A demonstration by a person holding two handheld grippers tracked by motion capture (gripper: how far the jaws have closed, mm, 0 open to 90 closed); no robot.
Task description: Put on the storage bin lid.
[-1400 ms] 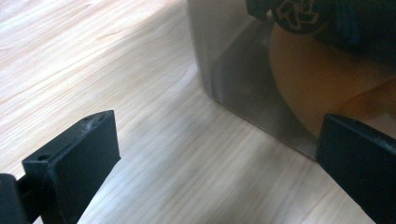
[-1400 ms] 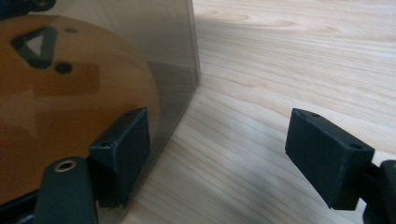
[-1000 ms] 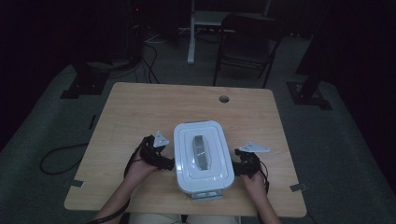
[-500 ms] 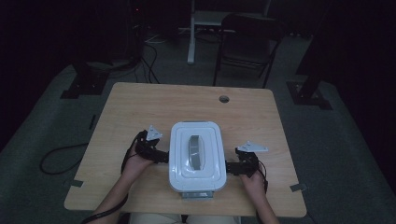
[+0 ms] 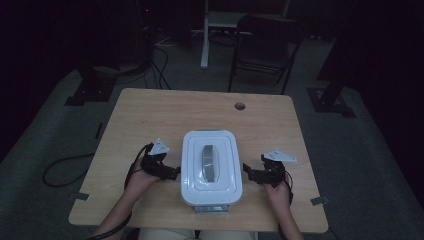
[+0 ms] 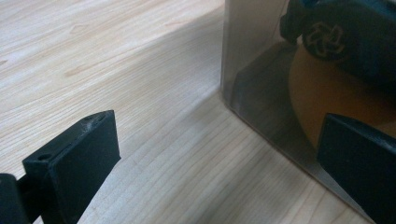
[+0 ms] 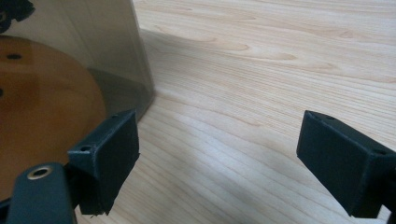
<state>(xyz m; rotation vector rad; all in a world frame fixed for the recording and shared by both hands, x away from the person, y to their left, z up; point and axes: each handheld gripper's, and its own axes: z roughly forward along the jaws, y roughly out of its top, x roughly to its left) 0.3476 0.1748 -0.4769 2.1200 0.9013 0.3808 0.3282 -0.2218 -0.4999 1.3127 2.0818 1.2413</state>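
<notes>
I have the lidded bin (image 5: 211, 167) standing between my two claws, long axis running away from me, left gripper (image 5: 169, 172) nearer its wall than right gripper (image 5: 250, 174), both gaping wide and empty.

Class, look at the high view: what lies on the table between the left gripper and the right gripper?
The clear plastic storage box with a white lid sits between the left gripper and right gripper, on the wooden table, seen in the high view.

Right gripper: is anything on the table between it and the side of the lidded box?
Nothing visible. The right gripper sits just beside the box with open jaws, and its own view shows bare table up to the box's clear wall. The left gripper is likewise beside the opposite side.
</notes>
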